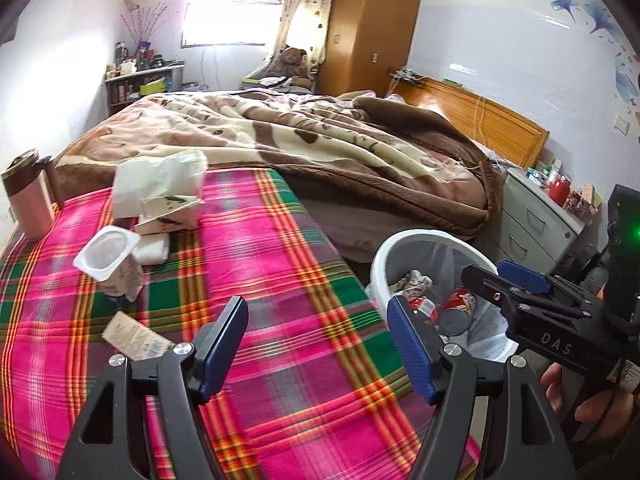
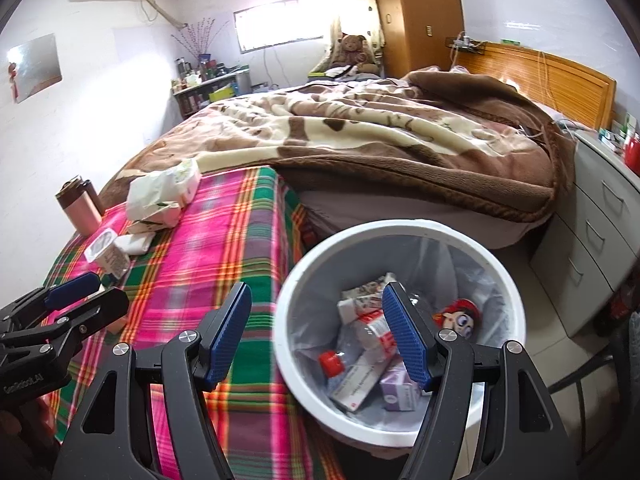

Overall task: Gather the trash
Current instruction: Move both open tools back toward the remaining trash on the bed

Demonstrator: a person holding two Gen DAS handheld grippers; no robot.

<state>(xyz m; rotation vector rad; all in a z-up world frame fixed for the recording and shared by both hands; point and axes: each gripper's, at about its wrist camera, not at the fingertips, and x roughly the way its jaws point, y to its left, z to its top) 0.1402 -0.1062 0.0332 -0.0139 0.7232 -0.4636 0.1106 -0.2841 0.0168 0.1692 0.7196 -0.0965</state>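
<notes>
Mug (image 1: 26, 194) near cup (image 1: 108, 262); bin (image 2: 400, 236) beside bed.

Between my left gripper (image 1: 318, 350) jaws I see the plaid cloth (image 1: 280, 288), a woven fabric, matt and slightly napped. Its fingers (image 1: 408, 344) carry blue ribbed rubbery pads on matt black plastic arms with bright metal screws. Ahead and left of them, the yogurt cup (image 1: 110, 258) looks like thin white plastic, smooth, with a printed paper-like wrap. Beyond it the tissue pack (image 1: 160, 188) is crinkled, faintly glossy film. Past my right gripper (image 2: 316, 332), the bin (image 2: 400, 228) has a smooth white plastic rim and a thin grey translucent liner. The blanket (image 2: 360, 136) farther ahead looks plush, fleecy. The headboard (image 2: 560, 76) is varnished wood.
</notes>
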